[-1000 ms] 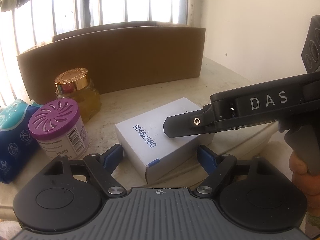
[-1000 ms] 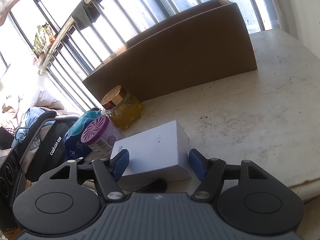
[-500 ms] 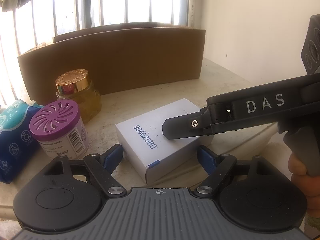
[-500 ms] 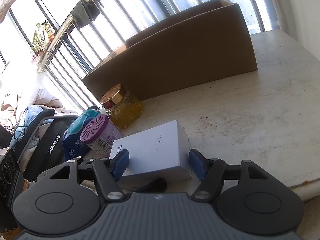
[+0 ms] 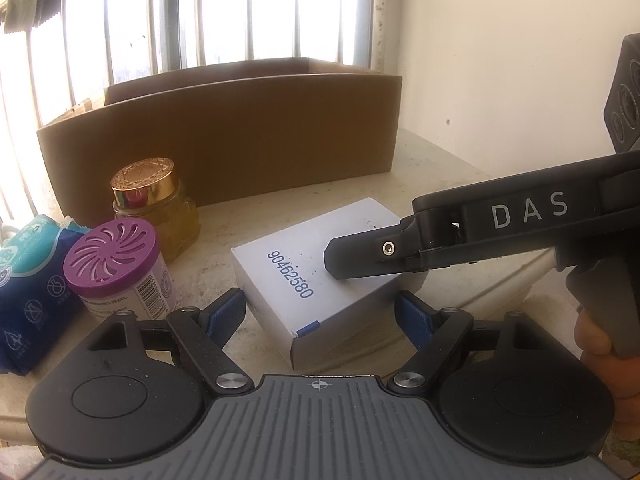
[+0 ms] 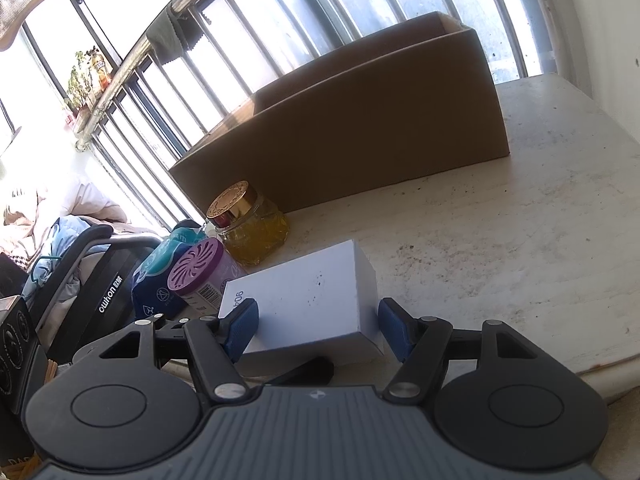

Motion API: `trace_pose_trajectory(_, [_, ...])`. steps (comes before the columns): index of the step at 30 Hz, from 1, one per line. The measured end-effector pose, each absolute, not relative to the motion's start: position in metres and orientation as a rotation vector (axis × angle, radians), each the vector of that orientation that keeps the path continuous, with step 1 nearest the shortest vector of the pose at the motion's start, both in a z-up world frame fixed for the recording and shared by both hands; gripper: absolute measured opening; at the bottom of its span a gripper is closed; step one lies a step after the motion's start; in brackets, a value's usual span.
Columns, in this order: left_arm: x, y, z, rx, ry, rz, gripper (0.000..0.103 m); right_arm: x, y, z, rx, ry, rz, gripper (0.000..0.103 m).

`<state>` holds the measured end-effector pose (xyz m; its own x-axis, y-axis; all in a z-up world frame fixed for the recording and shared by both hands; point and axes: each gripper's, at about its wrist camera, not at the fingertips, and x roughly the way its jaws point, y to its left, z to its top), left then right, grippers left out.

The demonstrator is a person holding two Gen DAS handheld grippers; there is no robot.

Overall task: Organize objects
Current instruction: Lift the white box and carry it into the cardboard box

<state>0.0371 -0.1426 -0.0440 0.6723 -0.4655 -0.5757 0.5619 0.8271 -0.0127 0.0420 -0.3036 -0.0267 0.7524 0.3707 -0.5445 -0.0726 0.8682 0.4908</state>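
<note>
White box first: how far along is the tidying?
Nothing visibly done: the cardboard box interior isn't visible. In hand: right tongs open astride the white box, not yet closed; left tongs open near it. Left: jar, purple-lid canister, blue pack, all on the table.

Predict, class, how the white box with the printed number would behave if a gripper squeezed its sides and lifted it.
The white box looks like thin card, so it would probably dent under a hard squeeze. Its flat, parallel sides should suit the open right gripper that straddles it. It lies flat on the table, so it is unlikely to roll or tip.
</note>
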Motion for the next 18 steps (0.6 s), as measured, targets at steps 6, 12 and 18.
trace_pose_trajectory(6, [0.033,-0.144,-0.023,0.164,0.552,-0.587,0.081,0.034,-0.305,-0.009,0.459,0.637,0.242,0.070])
trace_pose_trajectory(12, [0.028,-0.145,0.010,0.151,0.476,-0.589,0.082,0.030,-0.301,0.025,0.422,0.561,0.234,0.070])
trace_pose_trajectory(18, [0.039,-0.141,0.054,0.153,0.376,-0.561,0.082,0.043,-0.293,0.069,0.387,0.465,0.263,0.070])
